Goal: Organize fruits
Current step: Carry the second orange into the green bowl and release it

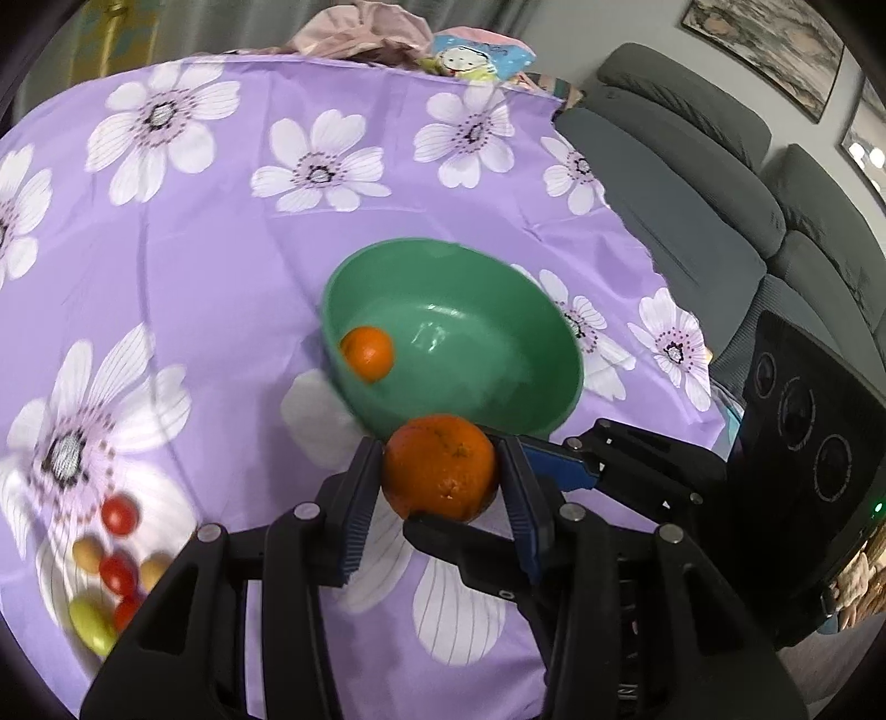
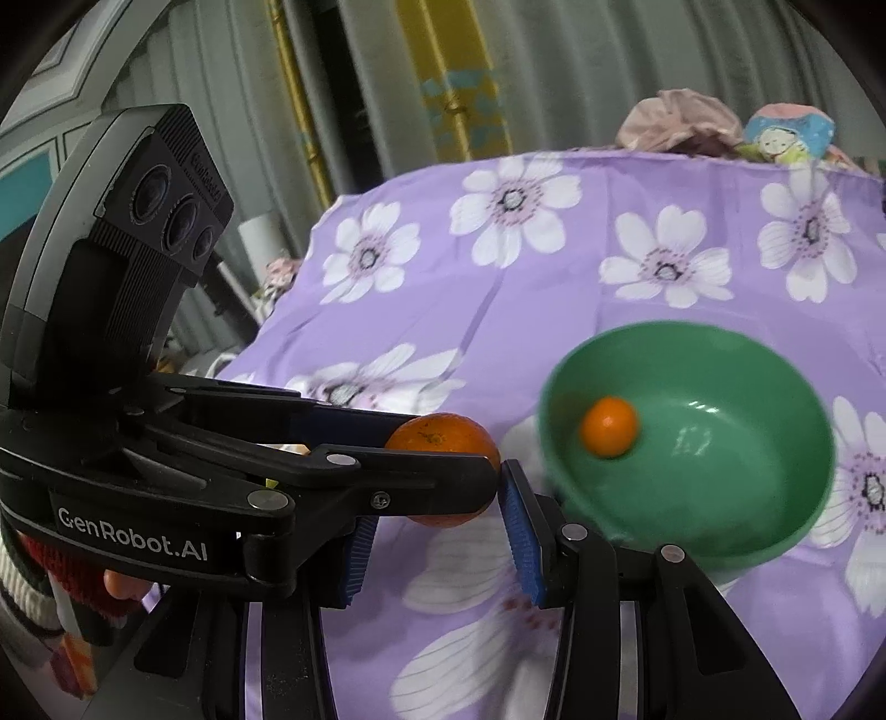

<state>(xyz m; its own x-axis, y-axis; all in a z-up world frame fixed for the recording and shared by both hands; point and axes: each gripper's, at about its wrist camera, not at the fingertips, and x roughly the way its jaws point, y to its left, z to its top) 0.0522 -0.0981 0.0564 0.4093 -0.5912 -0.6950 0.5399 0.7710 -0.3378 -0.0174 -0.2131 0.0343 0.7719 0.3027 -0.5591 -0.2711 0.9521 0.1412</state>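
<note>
A big orange hangs above the purple flowered cloth, just in front of the green bowl. My left gripper is shut on its sides. My right gripper comes in crosswise from the right, its fingertips closed against the same orange. A smaller orange lies inside the bowl. In the right wrist view the left gripper's black finger hides part of the big orange.
A white plate at the lower left holds red tomatoes, small tan fruits and a yellow-green one. A grey sofa stands past the table's right edge. Bundled clothes lie at the far edge.
</note>
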